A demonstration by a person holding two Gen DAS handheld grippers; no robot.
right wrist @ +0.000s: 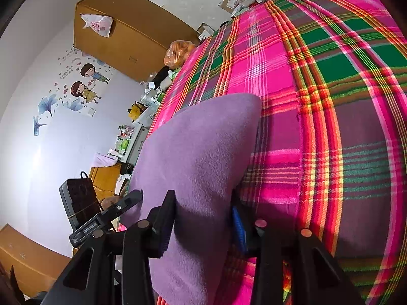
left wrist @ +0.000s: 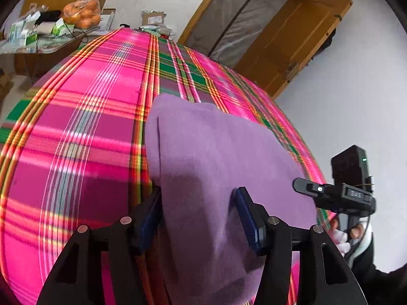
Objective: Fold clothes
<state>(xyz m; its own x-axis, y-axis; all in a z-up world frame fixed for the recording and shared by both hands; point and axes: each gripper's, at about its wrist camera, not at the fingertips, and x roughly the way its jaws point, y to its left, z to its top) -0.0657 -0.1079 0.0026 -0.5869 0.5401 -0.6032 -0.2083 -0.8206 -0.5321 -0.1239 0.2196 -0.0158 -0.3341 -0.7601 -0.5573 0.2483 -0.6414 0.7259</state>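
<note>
Purple fleece cloth (left wrist: 216, 152) on plaid bedspread (left wrist: 76, 127), left gripper (left wrist: 197, 216) and right gripper (right wrist: 203, 218) jaws apart around its edge

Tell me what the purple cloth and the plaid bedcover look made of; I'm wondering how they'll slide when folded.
Purple cloth: looks like fleece or a brushed knit, matte and fuzzy, with a soft nap and rounded folds. Plaid bedcover: looks like a flat woven cotton or blend, with visible thread lines and a faint sheen on the pink bands. Neither fibre can be confirmed by sight.

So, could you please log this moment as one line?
task: fold clothes | left gripper: open around purple cloth | right gripper: open around cloth | cloth on plaid bedspread
</note>
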